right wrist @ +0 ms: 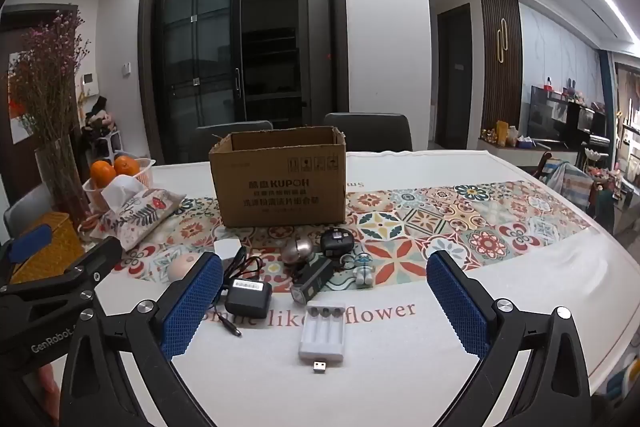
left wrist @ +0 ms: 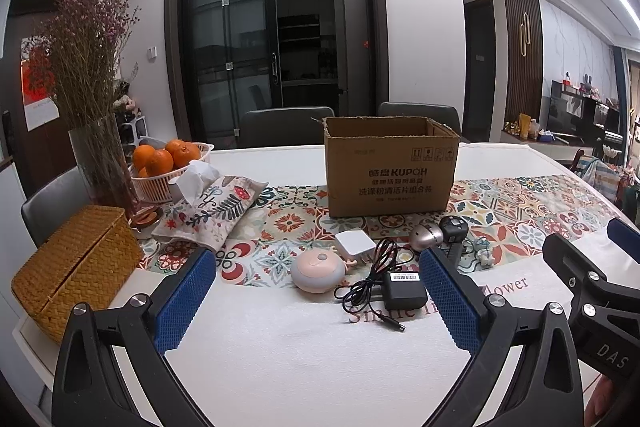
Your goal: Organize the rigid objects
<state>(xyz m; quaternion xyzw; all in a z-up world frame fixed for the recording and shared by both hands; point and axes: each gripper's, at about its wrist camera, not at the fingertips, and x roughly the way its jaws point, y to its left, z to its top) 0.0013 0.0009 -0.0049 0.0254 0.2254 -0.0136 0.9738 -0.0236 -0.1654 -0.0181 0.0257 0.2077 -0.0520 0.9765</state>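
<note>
— Where do the two grippers stand?

— Both over the near edge of the table (right wrist: pixel 500 163). The left gripper (left wrist: pixel 318 263) has its jaws spread wide with nothing between the blue pads (left wrist: pixel 188 297); the right gripper (right wrist: pixel 324 267) is just the same, wide apart and empty.

— And the things to tidy?

— Loose on the table, in front of the open cardboard box (right wrist: pixel 280 179), which sits on the patterned runner (right wrist: pixel 472 219) toward the far edge. Nearest the right gripper lies a white battery charger (right wrist: pixel 322 333) with its USB plug (right wrist: pixel 319 367) pointing at the near edge. To its left, a black power adapter (right wrist: pixel 249 299) with a tangled cord (left wrist: pixel 366 279). Behind them a dark flashlight (right wrist: pixel 314 279), a small astronaut figurine (right wrist: pixel 363 269), a silver egg-shaped gadget (right wrist: pixel 297 250) and a black round device (right wrist: pixel 337 241), all close together.

— Anything further left?

— A white cube charger (left wrist: pixel 354 245) and a round pink gadget (left wrist: pixel 318 271), just touching. Toward the left edge: a floral tissue pouch (left wrist: pixel 212 211), a basket of oranges (left wrist: pixel 170 163), a vase of dried flowers (left wrist: pixel 100 163) and a wicker box (left wrist: pixel 76 267).
</note>
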